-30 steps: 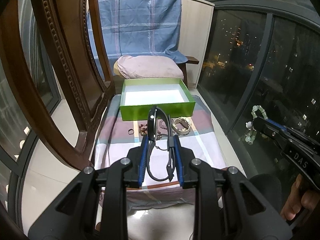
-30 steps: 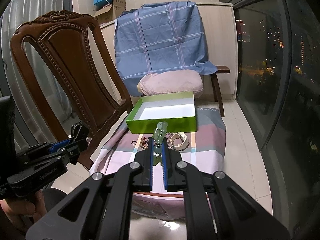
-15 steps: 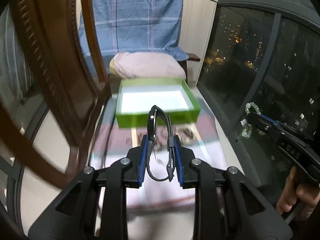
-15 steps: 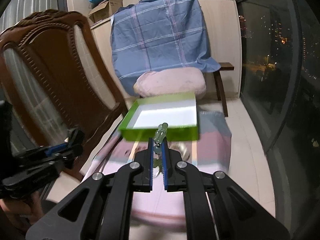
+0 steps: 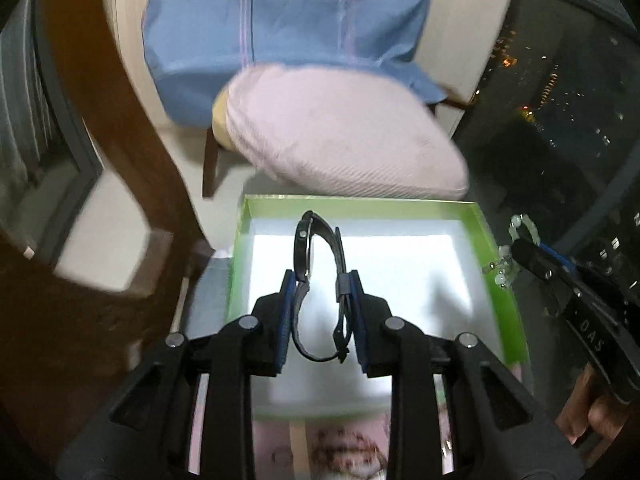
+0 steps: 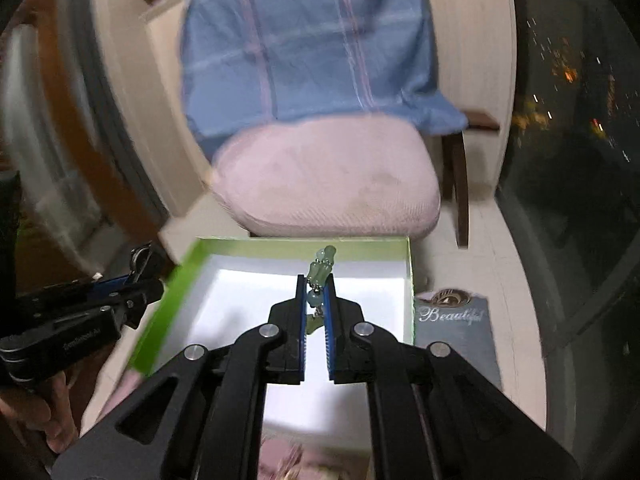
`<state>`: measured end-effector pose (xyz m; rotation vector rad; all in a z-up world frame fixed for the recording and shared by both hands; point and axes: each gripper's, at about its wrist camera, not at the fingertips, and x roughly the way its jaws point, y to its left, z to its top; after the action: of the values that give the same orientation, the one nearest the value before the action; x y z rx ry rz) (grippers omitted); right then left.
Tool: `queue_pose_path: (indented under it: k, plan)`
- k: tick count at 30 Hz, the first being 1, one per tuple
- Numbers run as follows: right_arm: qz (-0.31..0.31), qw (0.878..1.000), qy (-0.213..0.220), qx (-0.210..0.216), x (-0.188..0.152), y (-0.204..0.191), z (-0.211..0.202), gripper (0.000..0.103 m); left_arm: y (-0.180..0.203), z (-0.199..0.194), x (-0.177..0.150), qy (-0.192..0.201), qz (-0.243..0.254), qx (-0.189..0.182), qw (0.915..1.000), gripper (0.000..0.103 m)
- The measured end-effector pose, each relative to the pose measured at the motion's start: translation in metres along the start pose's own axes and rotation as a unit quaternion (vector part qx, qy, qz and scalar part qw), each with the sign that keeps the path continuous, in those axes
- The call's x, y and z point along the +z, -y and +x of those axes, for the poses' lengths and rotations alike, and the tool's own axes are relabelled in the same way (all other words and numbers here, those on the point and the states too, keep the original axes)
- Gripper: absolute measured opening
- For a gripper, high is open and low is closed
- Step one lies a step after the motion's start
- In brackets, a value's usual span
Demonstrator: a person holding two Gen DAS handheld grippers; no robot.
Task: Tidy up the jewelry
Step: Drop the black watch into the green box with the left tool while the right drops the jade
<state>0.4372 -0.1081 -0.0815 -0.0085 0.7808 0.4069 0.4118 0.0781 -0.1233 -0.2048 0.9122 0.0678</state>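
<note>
My left gripper [image 5: 322, 280] grips the watch [image 5: 316, 240] over the green box [image 5: 496, 236]; my right gripper [image 6: 316, 280] is clenched on the jade bracelet [image 6: 320, 268] above the same white floor, rims well clear all round.

Both your wrist cameras look steeply down along their claws, close above the green box [image 5: 496, 256]. The left view sits left of the right one. Both share the box, pink cushion [image 6: 328, 184] and blue cloth [image 6: 304, 48].
</note>
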Motion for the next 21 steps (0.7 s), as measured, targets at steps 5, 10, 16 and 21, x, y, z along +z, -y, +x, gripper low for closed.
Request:
queue_pose_path:
  k: [5,10,16,21]
  plan:
    - [0.01,0.999,-0.032,-0.022,0.004,0.012,0.052,0.027,-0.005,0.052,0.004,-0.038,-0.001,0.024,0.999,0.047]
    - [0.047,0.998,0.036,0.0,0.011,0.02,-0.002,0.064,-0.004,-0.028,0.004,0.043,-0.012,-0.012,0.999,0.077]
    - [0.034,0.985,0.171,-0.006,-0.048,0.002,-0.191,0.097,0.01,-0.228,-0.071,0.26,0.041,-0.016,0.9645,0.099]
    - [0.025,0.987,0.157,-0.03,-0.128,-0.016,-0.269,0.098,0.027,-0.281,-0.166,0.199,0.074,0.002,0.9772,0.099]
